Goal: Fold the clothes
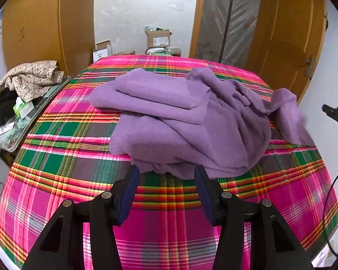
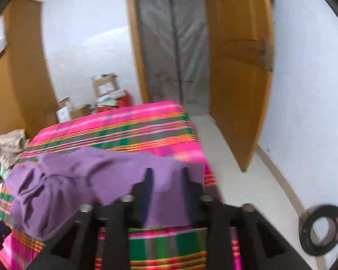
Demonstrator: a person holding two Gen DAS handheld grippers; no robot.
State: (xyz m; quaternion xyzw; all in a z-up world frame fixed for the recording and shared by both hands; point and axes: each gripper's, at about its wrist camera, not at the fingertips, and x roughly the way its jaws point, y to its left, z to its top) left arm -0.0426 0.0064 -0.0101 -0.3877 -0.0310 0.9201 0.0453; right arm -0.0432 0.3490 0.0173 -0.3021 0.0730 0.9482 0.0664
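Left wrist view, left gripper: I am holding it low at the bottom centre, jaws standing apart with nothing between them, tips just short of the near hem.
Left wrist view, purple garment: it is lying mid-frame on the plaid bed cover, part folded at the upper left, bunched and trailing toward the right.
Left wrist view, risk: I am judging that a pinch at this hem could gather several layers and drag the folded part askew.
Left wrist view, surroundings: a floral cloth pile is sitting at the left edge, cardboard boxes beyond the bed; neither is blocking me.
Right wrist view, right gripper: jaws are apart, purple cloth showing between them; blur is keeping me from telling whether it is touching the pads.
Right wrist view, risk: the loose end is lying near the bed's right edge and could slide toward the floor.
Right wrist view, surroundings: an open wooden door is standing at the upper right, a black ring lying on the floor at the lower right, both well apart.
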